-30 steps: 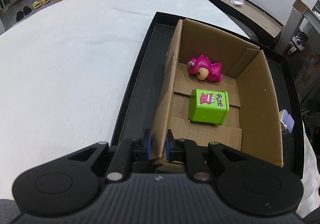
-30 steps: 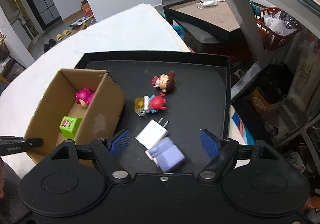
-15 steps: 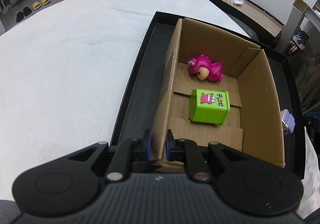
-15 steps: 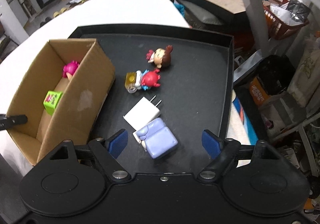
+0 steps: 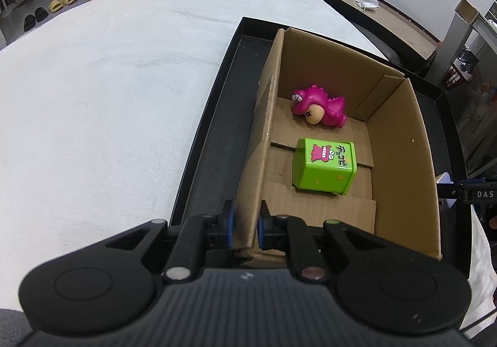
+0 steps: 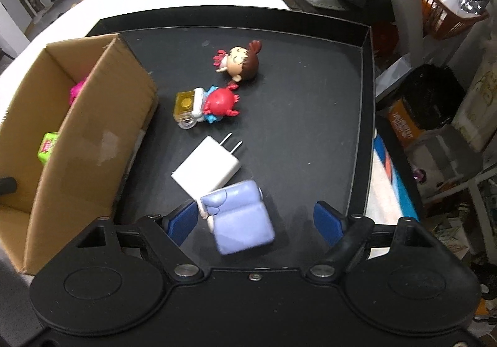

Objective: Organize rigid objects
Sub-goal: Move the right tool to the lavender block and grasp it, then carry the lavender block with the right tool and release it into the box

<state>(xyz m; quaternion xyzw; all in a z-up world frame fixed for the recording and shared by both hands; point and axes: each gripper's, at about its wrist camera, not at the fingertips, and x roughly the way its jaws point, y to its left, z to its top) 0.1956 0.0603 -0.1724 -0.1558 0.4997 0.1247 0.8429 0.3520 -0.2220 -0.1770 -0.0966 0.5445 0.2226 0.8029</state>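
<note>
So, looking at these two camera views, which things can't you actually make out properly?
- Pink dinosaur toy, right wrist view: mostly hidden behind the cardboard box wall.
- Green toy box, right wrist view: only a corner shows past the same wall.
- Purple toy, left wrist view: just a sliver beyond the box's far wall.
- Right gripper, left wrist view: cut off by the picture's edge.

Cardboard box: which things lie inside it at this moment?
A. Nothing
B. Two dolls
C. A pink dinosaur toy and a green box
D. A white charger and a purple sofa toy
C. The left wrist view shows the pink dinosaur toy and green box on the cardboard box floor.
</note>
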